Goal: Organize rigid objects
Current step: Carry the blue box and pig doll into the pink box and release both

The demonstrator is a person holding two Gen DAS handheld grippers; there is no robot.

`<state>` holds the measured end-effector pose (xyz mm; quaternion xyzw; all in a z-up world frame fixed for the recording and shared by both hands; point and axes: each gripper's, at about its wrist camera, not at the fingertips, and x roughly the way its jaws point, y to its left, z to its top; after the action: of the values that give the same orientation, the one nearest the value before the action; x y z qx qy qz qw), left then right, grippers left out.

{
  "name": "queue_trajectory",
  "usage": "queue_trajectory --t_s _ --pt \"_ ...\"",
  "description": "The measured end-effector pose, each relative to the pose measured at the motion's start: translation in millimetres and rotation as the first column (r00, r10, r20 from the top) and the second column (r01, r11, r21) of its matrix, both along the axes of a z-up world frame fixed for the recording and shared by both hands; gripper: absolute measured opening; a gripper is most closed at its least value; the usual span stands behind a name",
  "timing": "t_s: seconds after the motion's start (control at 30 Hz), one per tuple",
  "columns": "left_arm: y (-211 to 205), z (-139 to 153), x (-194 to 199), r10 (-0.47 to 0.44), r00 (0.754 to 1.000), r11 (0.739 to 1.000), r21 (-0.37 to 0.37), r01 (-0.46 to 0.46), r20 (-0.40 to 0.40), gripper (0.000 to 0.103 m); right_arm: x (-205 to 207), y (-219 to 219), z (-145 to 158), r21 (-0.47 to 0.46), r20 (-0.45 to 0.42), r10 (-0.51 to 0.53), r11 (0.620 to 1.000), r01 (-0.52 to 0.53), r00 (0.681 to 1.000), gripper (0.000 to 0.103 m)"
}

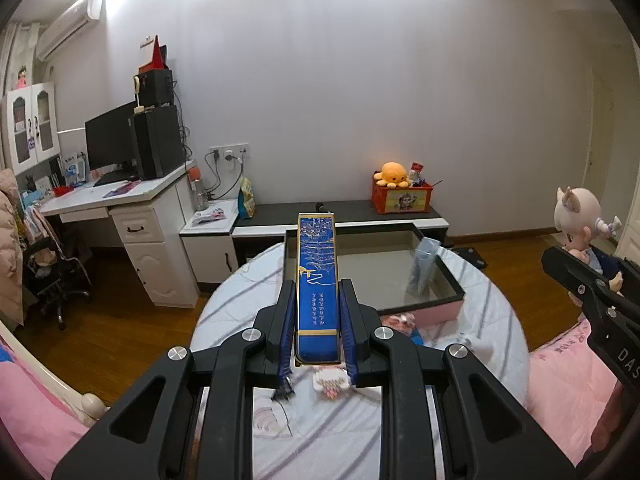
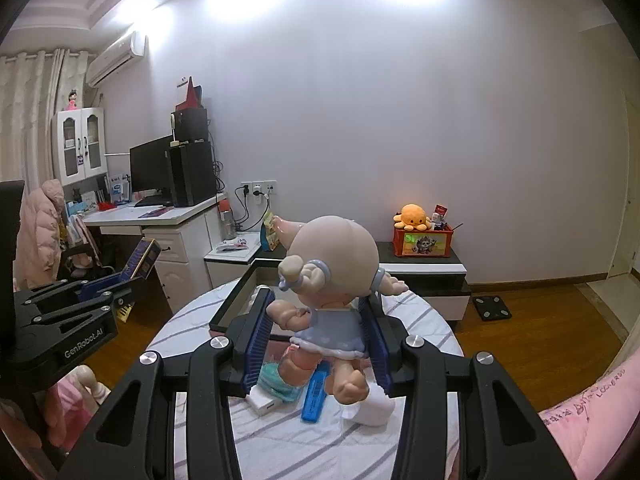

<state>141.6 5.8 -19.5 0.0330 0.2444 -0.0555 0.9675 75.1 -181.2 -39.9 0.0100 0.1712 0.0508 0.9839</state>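
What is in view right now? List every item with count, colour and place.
long flat box: one, blue with gold trim, clamped in the left tool above the round table
big-headed vinyl doll: one, pale pink head, blue dress, clamped in the right tool above the table
round table: one, white cloth with grey stripes, centre
shallow open tray: one, black rim, pink outer wall, on the table
clear bag: one, bluish, standing in the tray
flat bar: one, blue, on the table
octopus plush: one, orange, on a red crate against the wall
monitor: one, black, on the white desk
left tool: one, black, blue pads
right tool: one, black, blue pads
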Motion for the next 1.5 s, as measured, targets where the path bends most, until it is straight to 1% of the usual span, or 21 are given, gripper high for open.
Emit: queue_trajectory --t_s 0.17,0.3,0.43,0.5,0.6,0.7,0.83,0.87,0.9,0.93,0.97,1.0,1.03,1.07,1.1,1.17,1.23,1.3,1.4,1.5 --pt "-2.8 1.9 41.9 -0.013 1.0 1.0 0.002 0.013 -0.006 0.021 40.9 4.1 -2.3 -0.021 -0.012 0.009 1.0 -0.009 1.0 0.045" --pt "-9.4 -4.0 85.0 0.012 1.0 0.999 0.05 -0.011 -0.029 0.021 83.7 9.5 -9.7 -0.042 -0.047 0.026 0.999 -0.028 0.999 0.045" --pt "-16.7 -22.1 132.0 -0.017 0.993 0.997 0.074 0.026 -0.117 0.021 130.3 18.2 -25.5 -0.058 -0.115 0.058 0.996 -0.065 0.992 0.045" --pt "-23.2 -33.4 153.2 -0.026 0.987 0.994 0.1 0.042 -0.157 0.021 153.4 23.9 -35.0 -0.063 -0.158 0.085 0.993 -0.096 0.984 0.045" --pt "-32.9 -54.9 179.8 -0.063 0.972 0.989 0.117 0.092 -0.228 0.021 181.9 32.8 -51.1 -0.091 -0.217 0.108 0.987 -0.131 0.97 0.045" --pt "-36.4 -75.8 197.5 -0.07 0.954 0.987 0.117 0.108 -0.291 0.021 201.9 41.1 -68.2 -0.126 -0.272 0.107 0.981 -0.146 0.956 0.045" --pt "-35.3 -100.6 214.6 -0.081 0.925 0.985 0.109 0.13 -0.371 0.021 218.5 40.0 -89.6 -0.112 -0.339 0.12 0.98 -0.166 0.933 0.046" --pt "-36.1 -106.2 216.7 -0.081 0.918 0.983 0.119 0.137 -0.388 0.021 221.6 39.4 -94.7 -0.114 -0.352 0.118 0.979 -0.167 0.929 0.046" --pt "-38.1 -110.3 217.1 -0.076 0.916 0.981 0.134 0.139 -0.393 0.022 223.6 39.5 -99.7 -0.116 -0.365 0.117 0.979 -0.17 0.924 0.046" --pt "-38.9 -113.6 217.7 -0.066 0.915 0.979 0.152 0.137 -0.397 0.024 227.4 40.1 -103.3 -0.122 -0.381 0.119 0.977 -0.177 0.917 0.046" --pt "-39.5 -117.3 218.9 -0.054 0.908 0.977 0.167 0.134 -0.415 0.04 229.3 41.3 -107.7 -0.134 -0.399 0.121 0.973 -0.188 0.909 0.046" --pt "-38.6 -120.6 221.4 -0.036 0.898 0.976 0.179 0.127 -0.438 0.052 230.8 42.7 -110.6 -0.148 -0.41 0.119 0.97 -0.194 0.904 0.047" --pt "-35.9 -123.1 223.7 -0.001 0.897 0.975 0.198 0.099 -0.443 0.057 232.2 43.4 -112.0 -0.164 -0.412 0.103 0.969 -0.185 0.905 0.049" --pt "-32.9 -123.5 224.5 0.01 0.901 0.976 0.202 0.087 -0.434 0.063 234.3 43.6 -111.7 -0.184 -0.409 0.079 0.969 -0.167 0.909 0.057" --pt "-29.5 -124.2 224.9 0.017 0.905 0.977 0.199 0.076 -0.426 0.07 233.9 42.2 -110.4 -0.201 -0.396 0.055 0.969 -0.145 0.917 0.069" --pt "-20.7 -127.3 226.8 0.024 0.898 0.984 0.17 0.057 -0.439 0.079 231.9 36.1 -104.2 -0.205 -0.361 0.028 0.973 -0.109 0.932 0.082" --pt "-16.0 -128.3 226.0 0.011 0.899 0.988 0.145 0.059 -0.439 0.079 231.8 30.4 -98.0 -0.174 -0.353 0.038 0.979 -0.105 0.935 0.082" --pt "-14.3 -129.1 225.2 0.021 0.899 0.988 0.148 0.049 -0.438 0.079 232.3 26.9 -94.9 -0.16 -0.353 0.045 0.981 -0.107 0.934 0.082" --pt "-14.7 -129.4 220.3 0.014 0.899 0.989 0.136 0.051 -0.438 0.079 237.3 26.4 -98.9 -0.18 -0.362 0.03 0.978 -0.102 0.932 0.082" --pt "-13.3 -129.0 219.5 0.01 0.902 0.99 0.132 0.052 -0.433 0.079 236.9 28.3 -100.6 -0.179 -0.372 0.035 0.978 -0.108 0.928 0.082"
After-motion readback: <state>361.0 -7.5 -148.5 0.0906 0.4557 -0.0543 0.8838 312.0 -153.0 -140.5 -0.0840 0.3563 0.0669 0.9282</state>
